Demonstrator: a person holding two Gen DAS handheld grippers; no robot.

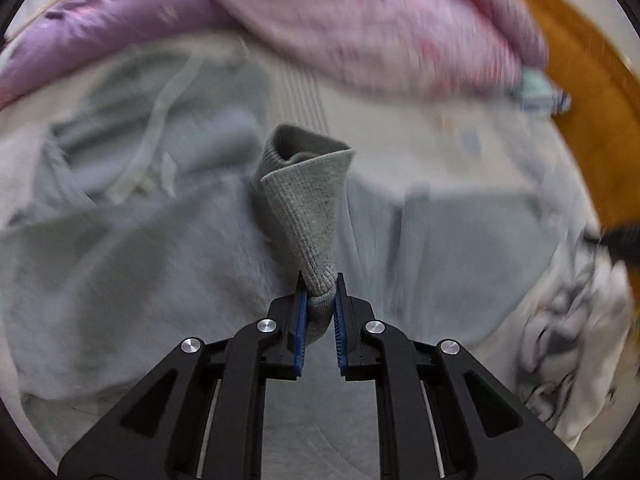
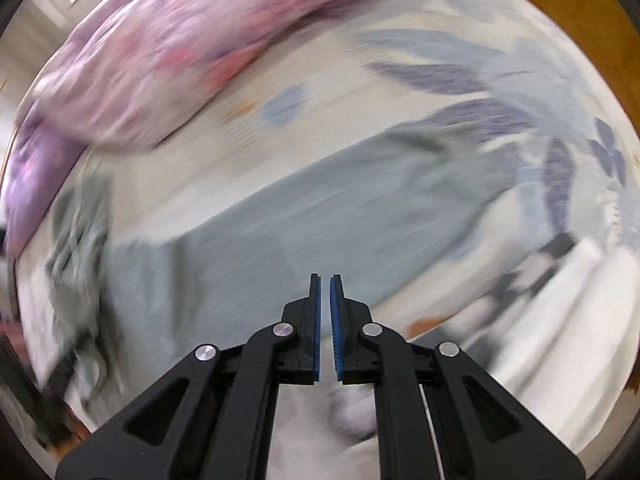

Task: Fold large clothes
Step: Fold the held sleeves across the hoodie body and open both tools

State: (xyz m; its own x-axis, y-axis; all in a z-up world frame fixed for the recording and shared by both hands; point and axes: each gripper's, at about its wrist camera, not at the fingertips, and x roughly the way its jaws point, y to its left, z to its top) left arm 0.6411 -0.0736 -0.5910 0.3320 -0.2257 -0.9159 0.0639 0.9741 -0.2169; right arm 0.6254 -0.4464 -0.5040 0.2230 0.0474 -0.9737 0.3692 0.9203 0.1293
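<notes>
A pale grey-green sweatshirt (image 1: 140,248) lies spread on a bed. My left gripper (image 1: 320,292) is shut on its ribbed cuff (image 1: 308,200), which stands up in a twisted cone above the jaws. In the right wrist view the same garment (image 2: 248,240) lies as a long band across the sheet. My right gripper (image 2: 324,280) hovers over it with the jaws nearly together and nothing between them. Both views are blurred by motion.
A pink and purple floral quilt (image 1: 360,20) is bunched along the far side, also in the right wrist view (image 2: 160,48). The bedsheet (image 2: 500,80) has a blue leaf print. A brown wooden surface (image 1: 592,100) lies at right. White printed cloth (image 1: 568,344) sits at lower right.
</notes>
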